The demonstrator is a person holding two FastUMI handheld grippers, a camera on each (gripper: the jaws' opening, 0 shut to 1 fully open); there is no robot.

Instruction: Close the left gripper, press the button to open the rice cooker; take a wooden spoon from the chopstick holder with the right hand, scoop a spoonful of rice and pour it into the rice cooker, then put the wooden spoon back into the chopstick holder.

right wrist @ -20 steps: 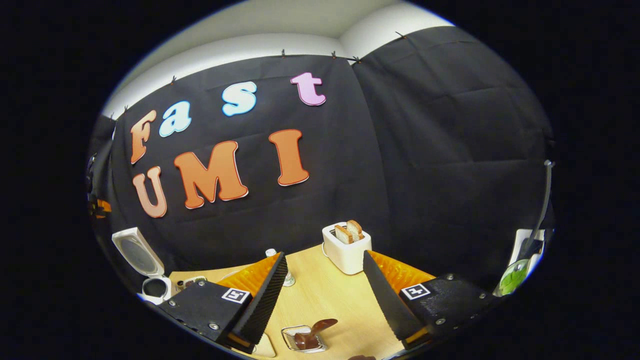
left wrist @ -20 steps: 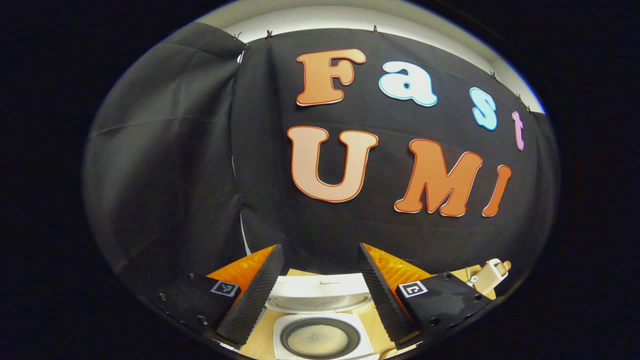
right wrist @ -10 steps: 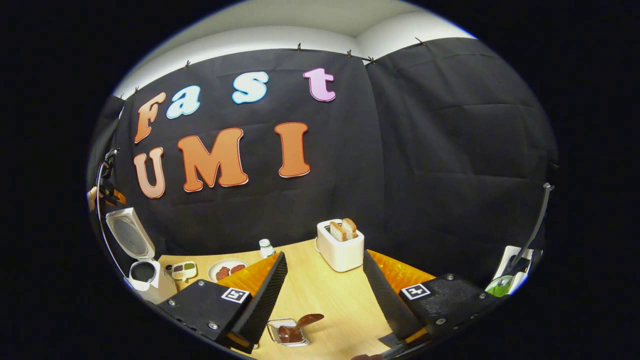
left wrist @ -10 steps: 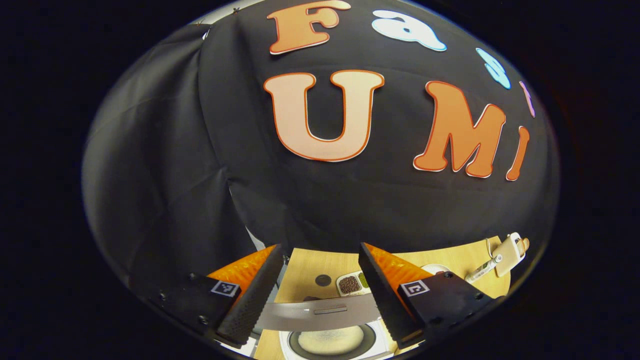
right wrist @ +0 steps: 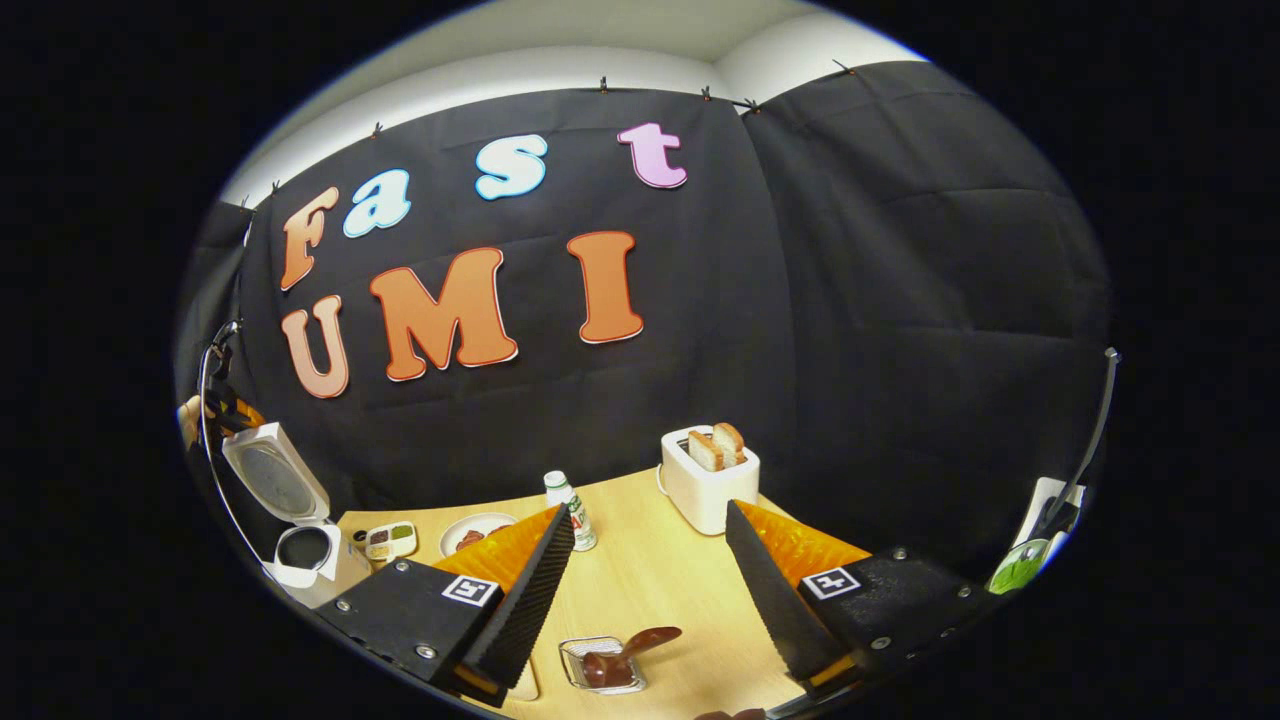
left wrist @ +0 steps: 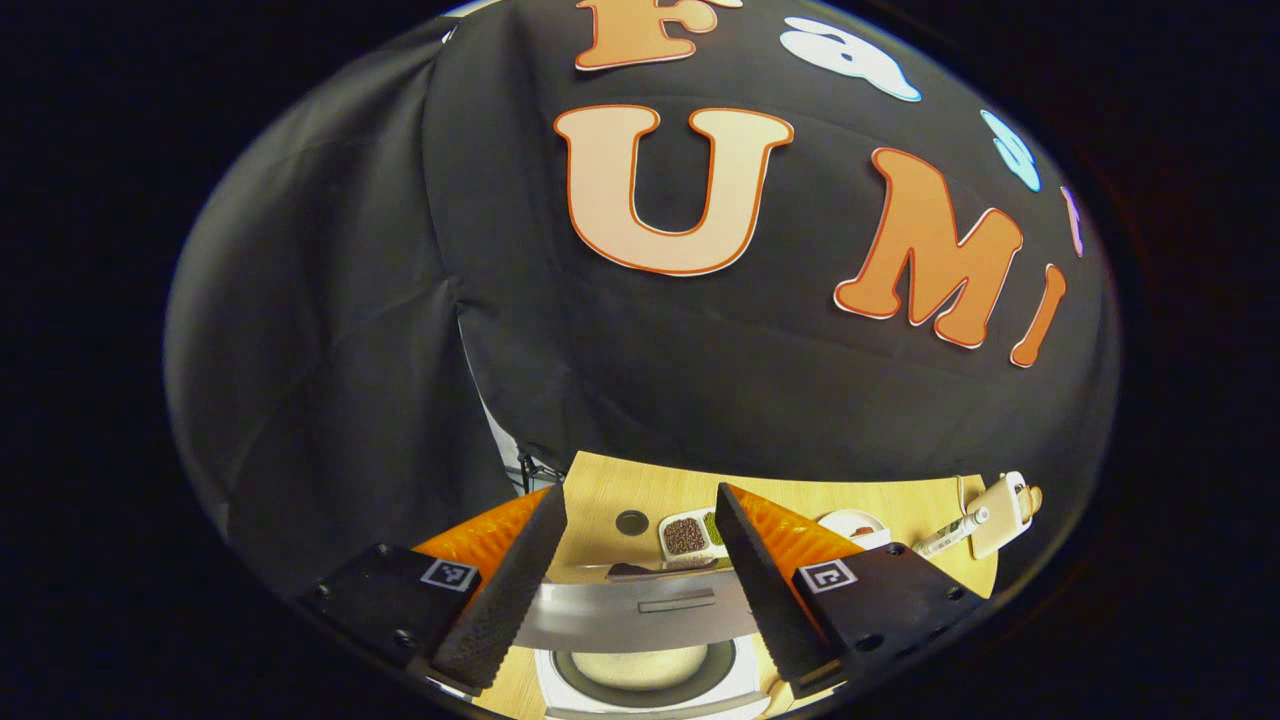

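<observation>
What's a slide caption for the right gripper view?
Open right tool hovers above wooden spoon in its holder; rice cooker open at far left.

The rice cooker [right wrist: 305,560] stands open at the far left of the table [right wrist: 650,580], and its raised lid [right wrist: 275,478] blocks the way in from behind. In the left gripper view the lid's edge [left wrist: 640,615] crosses above the pot [left wrist: 640,670]. In the right gripper view bare table lies ahead, with a bottle [right wrist: 570,508], a toaster [right wrist: 708,478] and a small wire holder [right wrist: 598,665] standing around it.
</observation>
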